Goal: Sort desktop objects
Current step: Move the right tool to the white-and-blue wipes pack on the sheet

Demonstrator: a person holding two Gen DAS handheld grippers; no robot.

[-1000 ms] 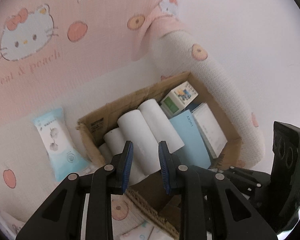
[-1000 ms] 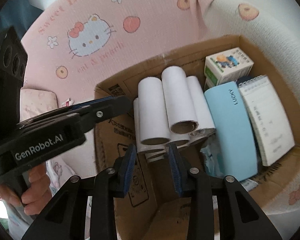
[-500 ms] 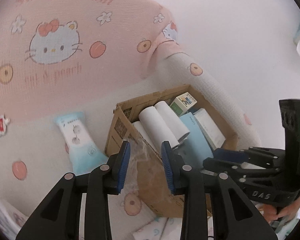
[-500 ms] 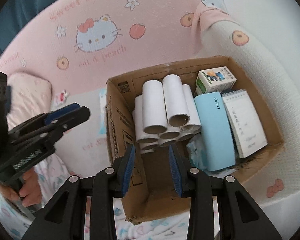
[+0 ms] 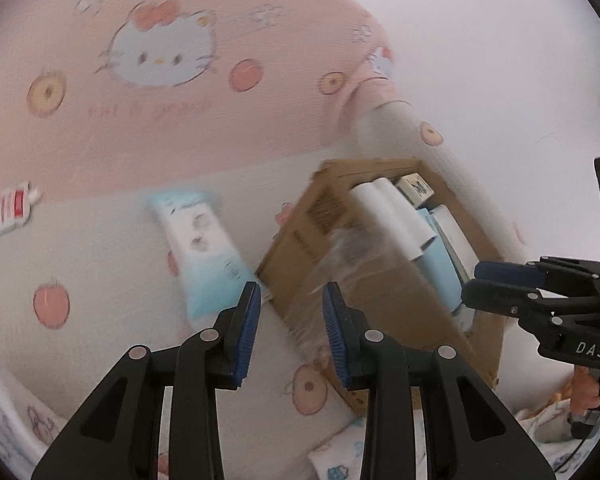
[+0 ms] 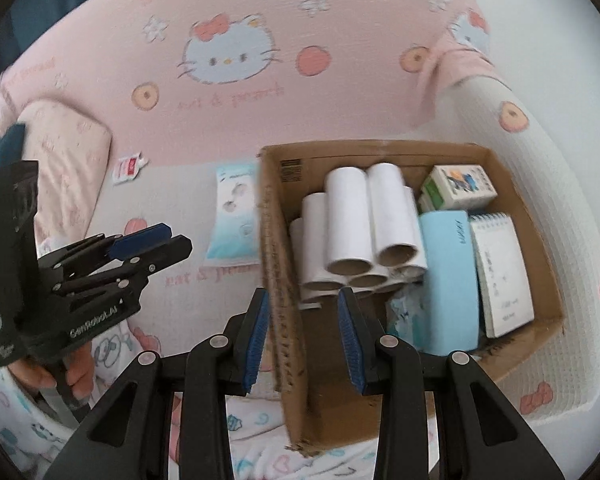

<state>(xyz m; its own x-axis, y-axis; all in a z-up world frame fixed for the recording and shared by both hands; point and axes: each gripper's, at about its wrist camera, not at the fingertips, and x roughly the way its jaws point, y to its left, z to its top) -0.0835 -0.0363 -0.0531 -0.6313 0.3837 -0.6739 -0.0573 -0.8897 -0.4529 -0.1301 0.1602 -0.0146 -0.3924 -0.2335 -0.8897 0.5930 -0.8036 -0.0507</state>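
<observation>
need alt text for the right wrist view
An open cardboard box holds paper tubes, a blue case and a notepad. The empty right gripper hovers over its near wall; the left gripper is at left.

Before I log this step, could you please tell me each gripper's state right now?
Left gripper: open, holding nothing.
Right gripper: open, nothing gripped; the cardboard box wall shows between its jaws.

A pink cartoon-cat-printed padded backrest (image 6: 236, 60) rises at the far side above a cream peach-printed cushioned surface (image 5: 100, 264); a plain white wall (image 5: 500, 60) stands right.
</observation>
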